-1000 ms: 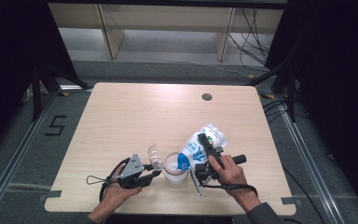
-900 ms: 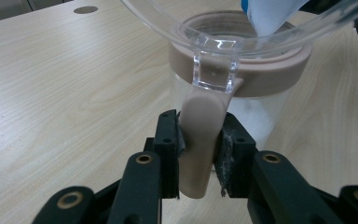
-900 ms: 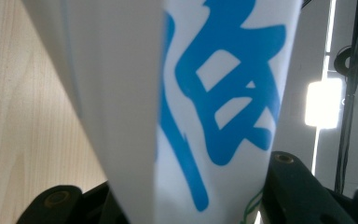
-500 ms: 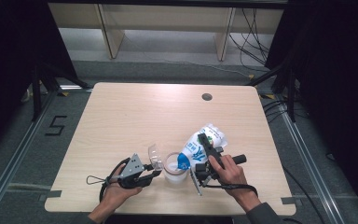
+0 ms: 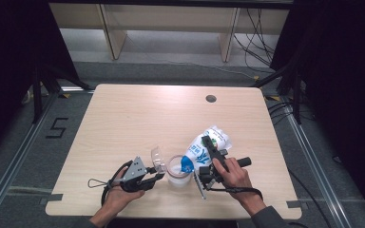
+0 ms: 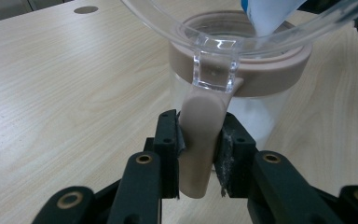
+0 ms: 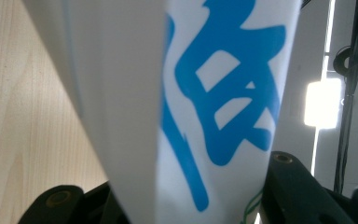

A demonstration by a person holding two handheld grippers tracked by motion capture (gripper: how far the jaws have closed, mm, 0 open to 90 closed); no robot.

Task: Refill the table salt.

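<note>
At the bottom of the left gripper view, the left gripper [image 6: 198, 154] has its jaws clamped on the pinkish handle tab [image 6: 200, 140] of a clear jar [image 6: 242, 100], its hinged lid [image 6: 242, 23] swung open above; in the high view the jar sits lower centre on the table [image 5: 138, 118]. Just right of it, the right gripper [image 5: 208, 154] is closed around a white bag with blue print [image 5: 204, 147], tilted so its corner dips over the jar mouth. To pour well, I would keep the tab pinned so the jar cannot slide, hold the bag's corner inside the rim, and raise the far end slowly, watching the fill level.
</note>
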